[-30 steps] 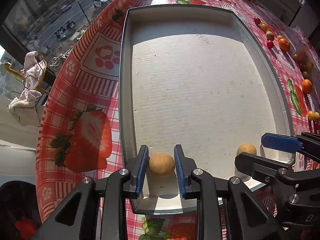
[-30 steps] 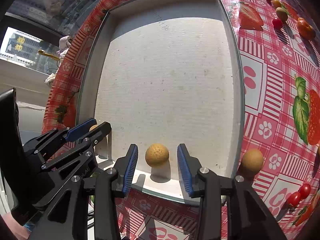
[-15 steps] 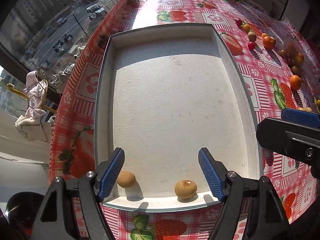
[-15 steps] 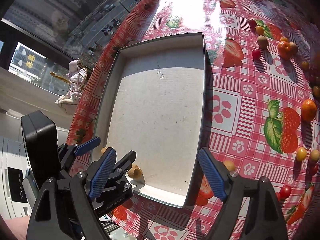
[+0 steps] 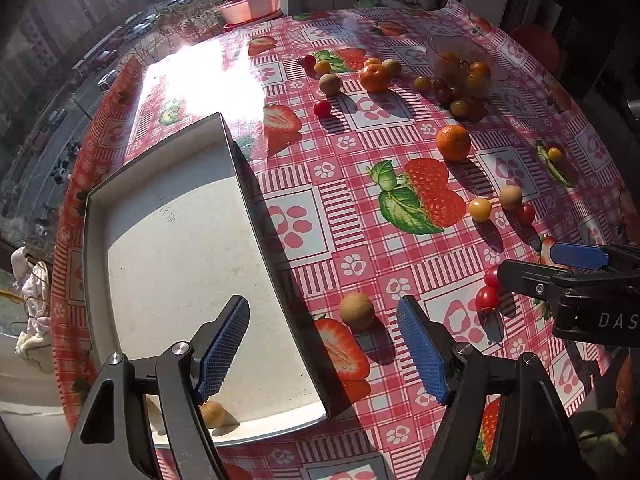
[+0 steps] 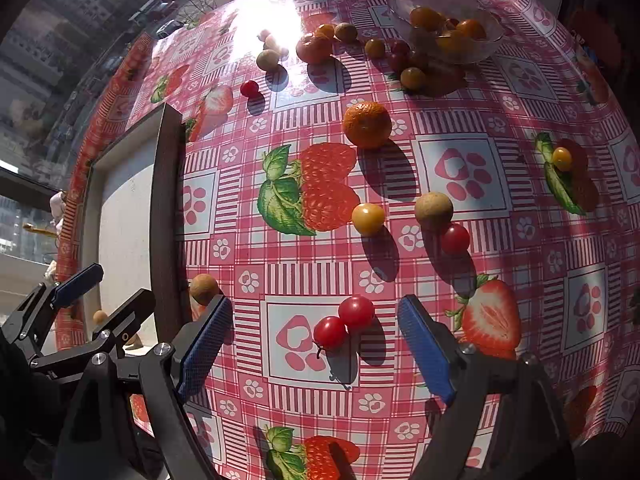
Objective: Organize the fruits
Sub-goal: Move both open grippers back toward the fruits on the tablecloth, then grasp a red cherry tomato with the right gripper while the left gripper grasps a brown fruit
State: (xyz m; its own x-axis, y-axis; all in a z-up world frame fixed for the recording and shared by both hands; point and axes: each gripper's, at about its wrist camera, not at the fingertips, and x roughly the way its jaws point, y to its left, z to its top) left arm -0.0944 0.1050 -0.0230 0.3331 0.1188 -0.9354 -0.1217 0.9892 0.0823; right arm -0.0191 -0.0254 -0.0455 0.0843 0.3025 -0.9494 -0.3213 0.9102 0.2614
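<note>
A grey tray (image 5: pixel 240 168) lies at the table's left; it also shows in the right wrist view (image 6: pixel 166 200). A tan longan (image 5: pixel 212 413) rests in its near corner, a second partly hidden behind my left finger. My left gripper (image 5: pixel 324 354) is open and empty above the tray's right wall, with another longan (image 5: pixel 357 311) on the cloth between its fingers. My right gripper (image 6: pixel 316 354) is open and empty over two red cherry tomatoes (image 6: pixel 344 320). The same longan (image 6: pixel 204 289) sits beside its left finger.
Loose fruit is scattered on the strawberry tablecloth: a tangerine (image 6: pixel 367 124), a yellow tomato (image 6: pixel 368 219), a longan (image 6: pixel 433 208), a red tomato (image 6: pixel 455 238). A glass bowl of fruit (image 6: pixel 448 28) stands at the back. The table edge and a window lie to the left.
Both grippers have opened wide, released their longans in the tray, pulled back and swung right toward the loose fruit on the cloth.
</note>
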